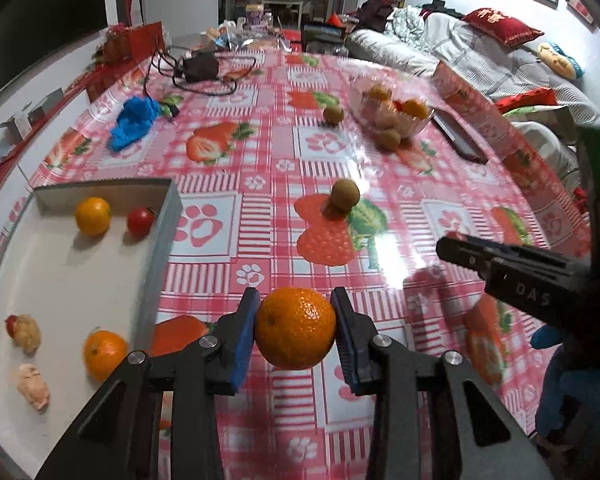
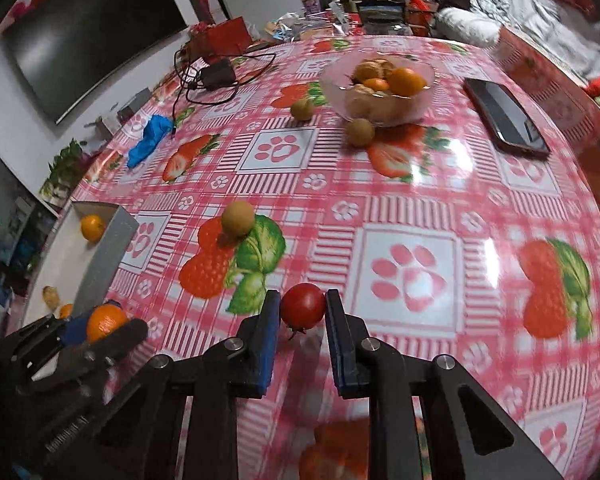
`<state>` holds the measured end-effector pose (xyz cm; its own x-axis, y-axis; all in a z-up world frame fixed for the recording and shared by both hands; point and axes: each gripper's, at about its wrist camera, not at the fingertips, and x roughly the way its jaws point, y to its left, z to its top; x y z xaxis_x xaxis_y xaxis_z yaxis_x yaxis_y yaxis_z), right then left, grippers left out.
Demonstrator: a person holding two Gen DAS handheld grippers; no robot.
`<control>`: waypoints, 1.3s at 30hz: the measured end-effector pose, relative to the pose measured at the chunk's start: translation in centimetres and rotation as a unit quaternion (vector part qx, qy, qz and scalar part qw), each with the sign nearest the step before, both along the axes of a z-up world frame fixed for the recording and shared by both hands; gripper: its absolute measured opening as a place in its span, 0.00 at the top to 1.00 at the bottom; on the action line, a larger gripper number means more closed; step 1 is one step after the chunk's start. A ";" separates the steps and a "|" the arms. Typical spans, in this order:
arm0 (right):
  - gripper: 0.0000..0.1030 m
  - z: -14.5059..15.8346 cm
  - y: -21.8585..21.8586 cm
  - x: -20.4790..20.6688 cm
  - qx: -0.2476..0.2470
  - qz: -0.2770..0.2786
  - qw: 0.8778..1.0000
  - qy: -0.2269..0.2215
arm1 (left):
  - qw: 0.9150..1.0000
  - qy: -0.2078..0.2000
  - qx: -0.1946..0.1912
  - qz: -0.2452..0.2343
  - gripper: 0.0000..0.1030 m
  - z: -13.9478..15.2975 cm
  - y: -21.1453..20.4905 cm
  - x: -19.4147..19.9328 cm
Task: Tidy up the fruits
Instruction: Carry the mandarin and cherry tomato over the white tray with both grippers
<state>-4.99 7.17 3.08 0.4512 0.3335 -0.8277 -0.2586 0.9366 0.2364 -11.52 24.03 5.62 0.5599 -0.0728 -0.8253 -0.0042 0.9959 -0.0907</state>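
An orange (image 1: 295, 328) sits low in the frame's centre, clamped in the left gripper (image 1: 296, 330), just right of the grey tray's (image 1: 162, 240) wall. The right gripper (image 2: 302, 310) pinches a red tomato (image 2: 302, 306) at lower centre over the tablecloth (image 2: 412, 184). Bare cloth lies ahead up to a loose brown fruit (image 2: 239, 219) and the glass bowl (image 2: 380, 84) at the top.
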 end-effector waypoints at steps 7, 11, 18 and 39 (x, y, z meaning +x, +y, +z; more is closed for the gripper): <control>0.77 1.4 0.3 -1.6 0.004 0.006 1.000 -0.001 | 1.000 -0.015 0.001 0.016 0.61 3.7 2.8 -1.6; 0.77 3.5 2.0 -1.8 0.010 0.018 1.000 -0.010 | 0.999 -0.033 0.010 0.028 0.61 6.1 5.4 -2.5; 0.77 8.3 7.4 -1.7 0.035 0.068 0.997 -0.031 | 0.995 -0.067 0.033 0.063 0.61 10.7 11.5 -3.6; 0.77 3.9 24.9 -1.8 -0.002 0.200 0.979 0.035 | 0.990 0.026 0.042 0.130 0.61 0.4 18.7 -4.7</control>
<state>-6.81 32.11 7.03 0.2267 0.4692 -0.8535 -0.5886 0.7642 0.2638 -16.25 42.72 6.02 0.5072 0.1380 -0.8507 -0.2635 0.9647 -0.0007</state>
